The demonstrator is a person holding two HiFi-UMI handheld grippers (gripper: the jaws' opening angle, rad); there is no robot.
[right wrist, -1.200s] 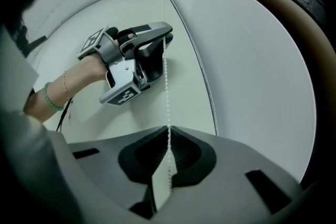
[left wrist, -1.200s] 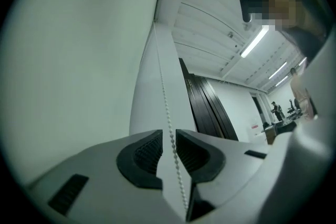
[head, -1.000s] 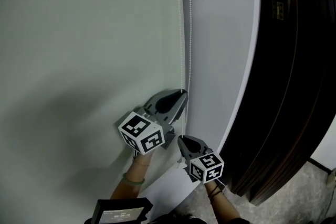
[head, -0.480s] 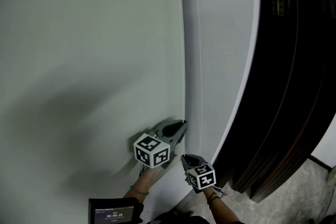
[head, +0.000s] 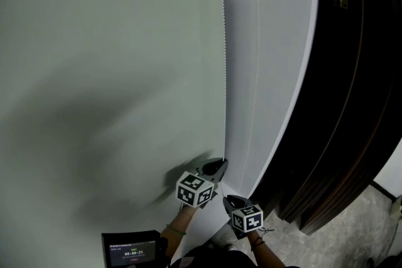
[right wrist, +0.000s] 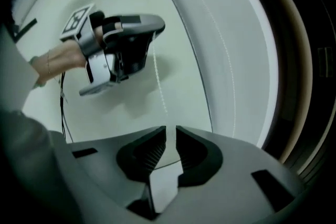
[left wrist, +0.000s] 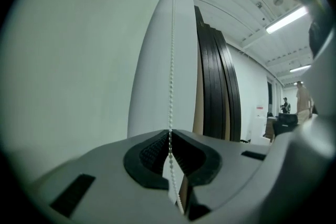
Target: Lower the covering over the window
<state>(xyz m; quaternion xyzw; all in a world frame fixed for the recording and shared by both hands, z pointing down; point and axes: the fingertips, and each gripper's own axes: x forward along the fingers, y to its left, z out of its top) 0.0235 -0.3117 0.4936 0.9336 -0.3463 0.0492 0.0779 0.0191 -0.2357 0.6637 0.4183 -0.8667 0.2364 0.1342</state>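
Note:
The pale green window covering (head: pixel 113 72) fills the left of the head view, with a white bead chain (head: pixel 224 72) running down its right edge. My left gripper (head: pixel 218 166) is shut on that chain (left wrist: pixel 170 60), which passes between its dark pads and hangs out below. My right gripper (head: pixel 231 199) sits just below and to the right of the left one. Its jaws (right wrist: pixel 171 131) are opening, a narrow gap shows, and nothing is between them. From the right gripper view the left gripper (right wrist: pixel 152 34) holds the chain (right wrist: pixel 160 86) above.
A white panel (head: pixel 276 72) with a second chain strand (head: pixel 256 72) stands right of the covering. Tall dark slabs (head: pixel 352 103) lean at the far right. A small device with a lit screen (head: pixel 130 251) hangs at the bottom, near the person's body.
Both grippers have moved down along the covering's right edge in the head view, the left one still on the chain. More of the covering shows above them.

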